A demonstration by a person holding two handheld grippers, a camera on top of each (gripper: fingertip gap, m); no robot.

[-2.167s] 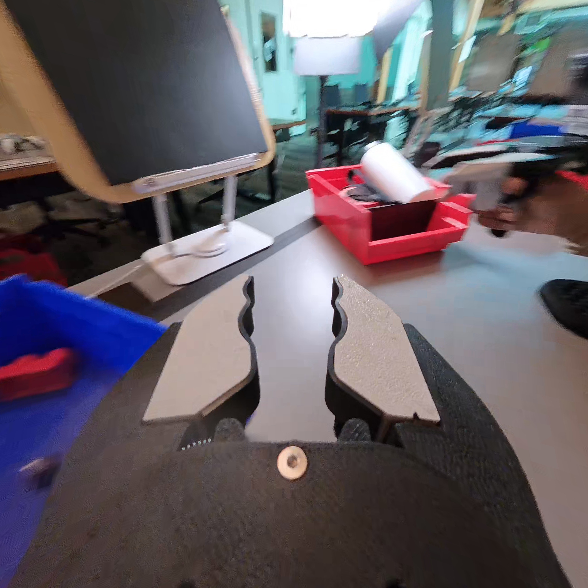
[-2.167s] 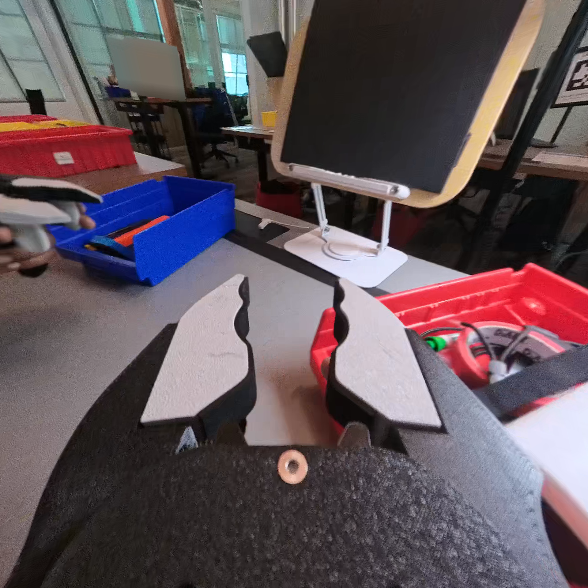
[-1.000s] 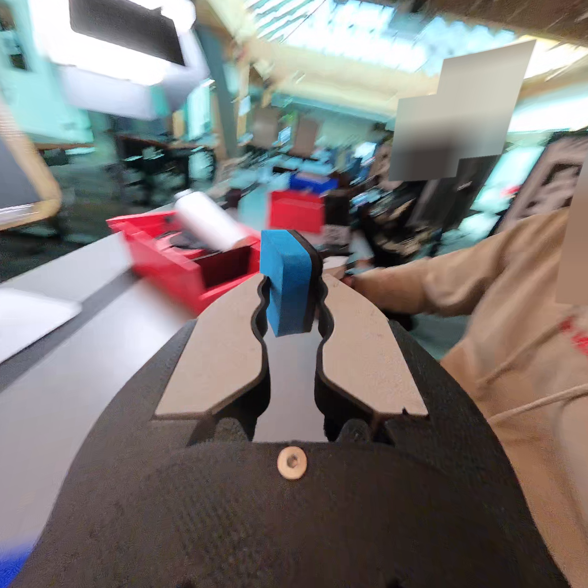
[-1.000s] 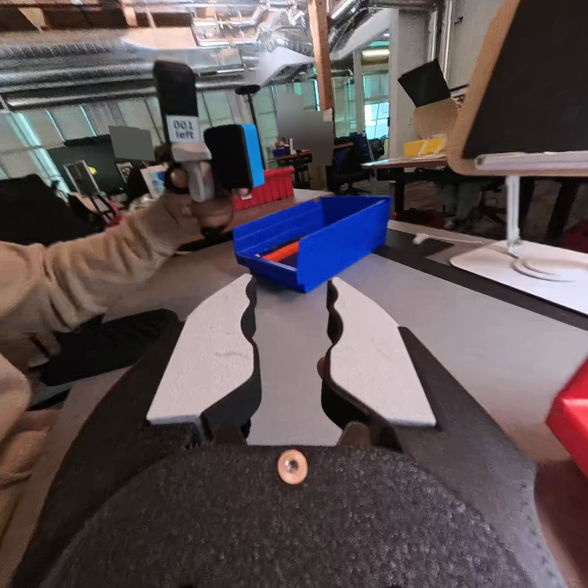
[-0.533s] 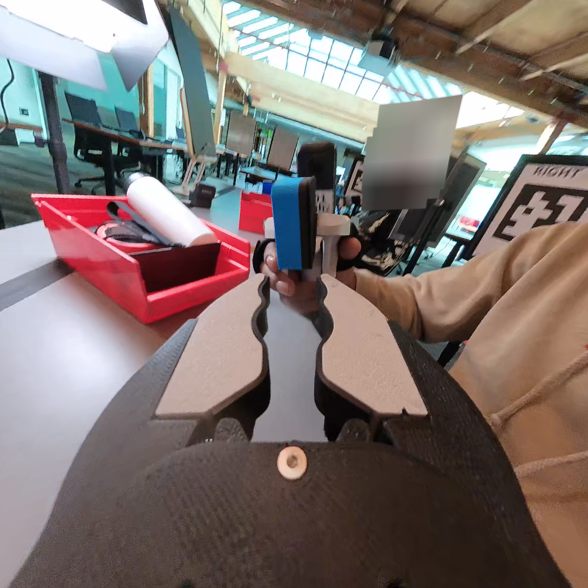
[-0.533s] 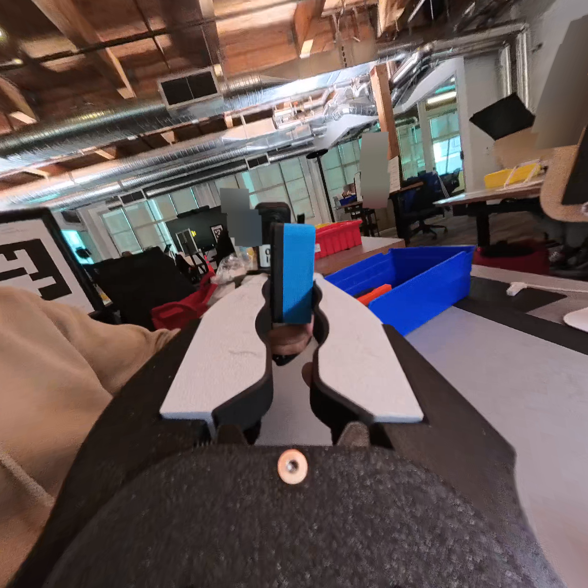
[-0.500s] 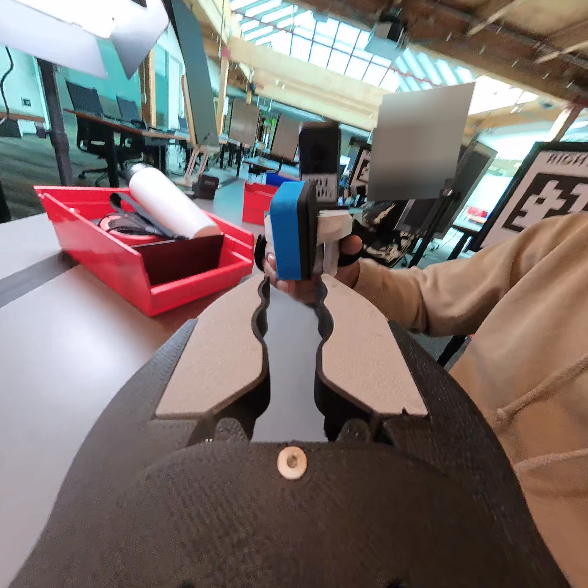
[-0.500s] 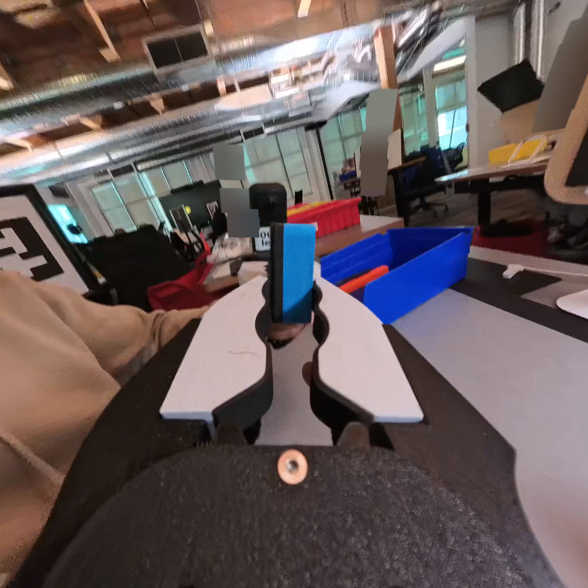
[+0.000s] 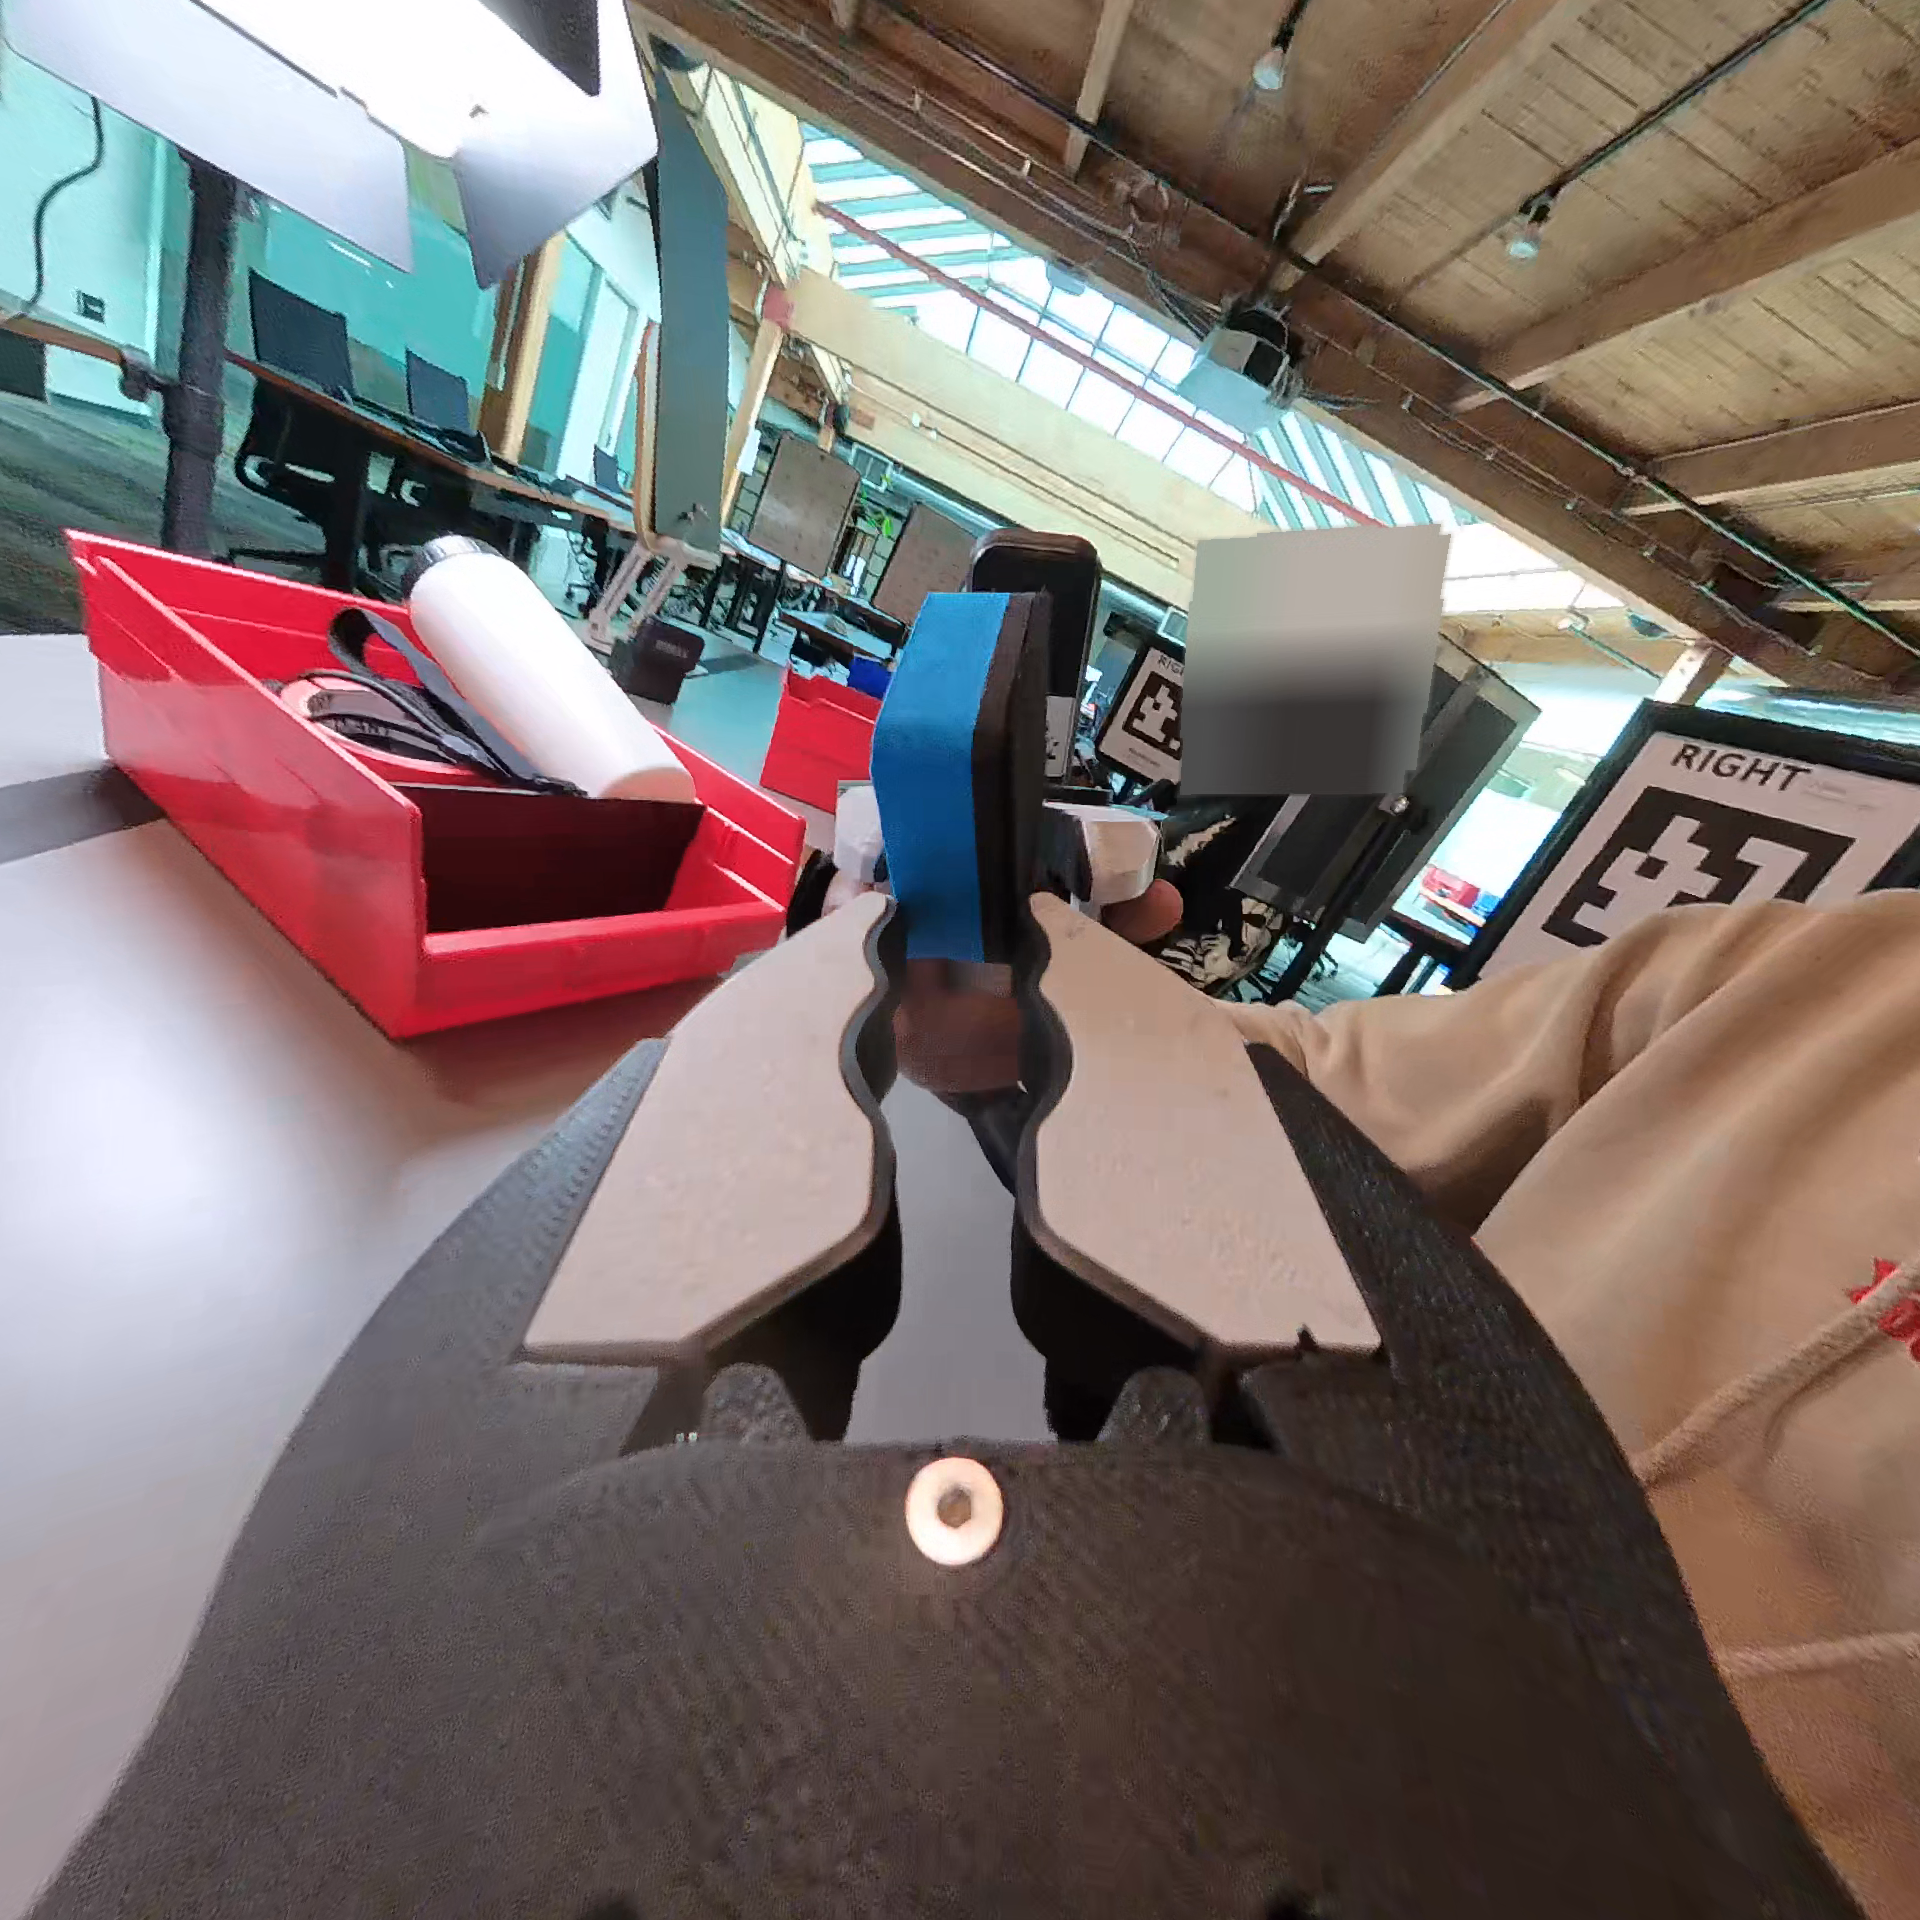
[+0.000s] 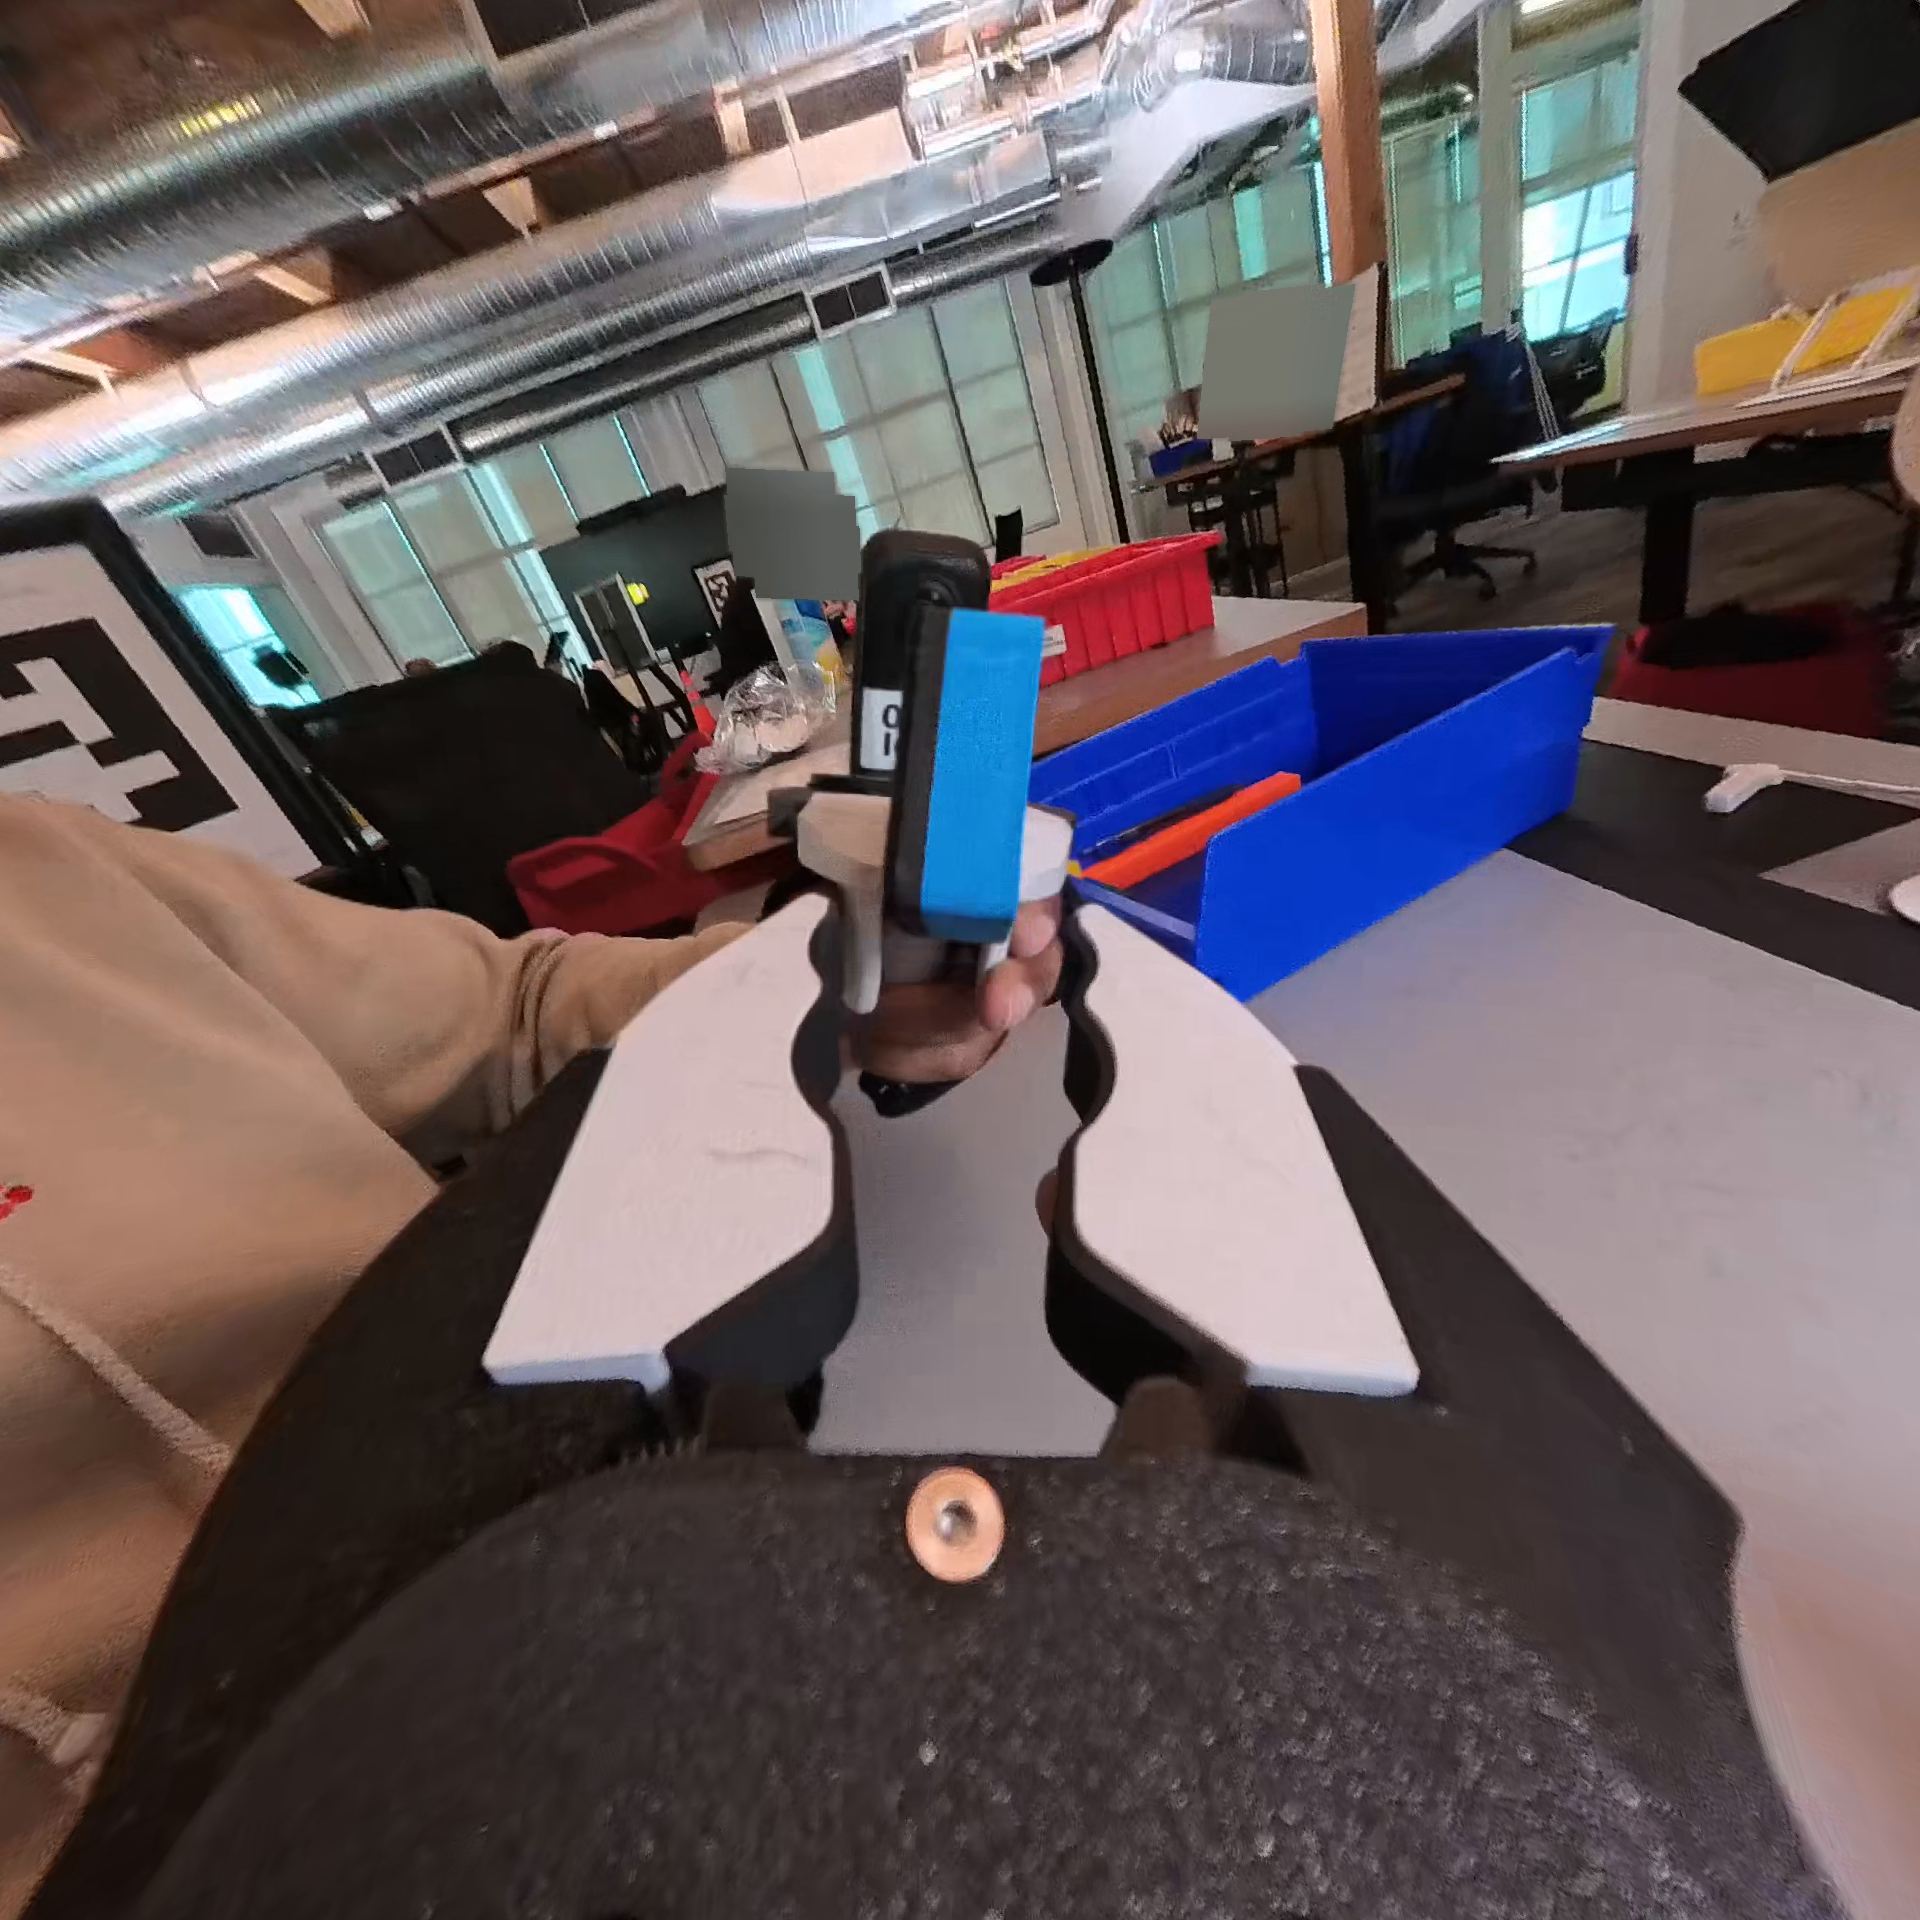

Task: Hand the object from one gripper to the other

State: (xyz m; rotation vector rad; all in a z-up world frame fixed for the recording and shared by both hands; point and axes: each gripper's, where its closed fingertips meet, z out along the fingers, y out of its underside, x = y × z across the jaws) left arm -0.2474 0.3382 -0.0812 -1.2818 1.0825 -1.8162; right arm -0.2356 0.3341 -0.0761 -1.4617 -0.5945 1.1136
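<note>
The object is a flat eraser block with a blue face and a black back (image 9: 940,779). It stands upright between the fingertips of my left gripper (image 9: 961,920), which is shut on its lower end. In the right wrist view the same eraser (image 10: 971,769) stands just beyond my right gripper (image 10: 951,920). The right jaws stand wide apart, wider than the block, and do not touch it. Behind the eraser there I see the left gripper's white handle (image 10: 862,935) and the hand around it. Both grippers face each other above the table.
A red bin (image 9: 582,966) with a white bottle (image 9: 540,686) and straps stands on the grey table to the left gripper's left. A blue bin (image 10: 1351,842) holding an orange item (image 10: 1195,821) stands beyond the right gripper. The person's tan sleeve (image 10: 260,987) fills the near side. My two grippers' fingertips are within a few centimetres of each other.
Half a second ago the right jaws were narrow around the eraser; now they have spread wide. The left gripper still holds the eraser, which it did not have 2.2 s ago.
</note>
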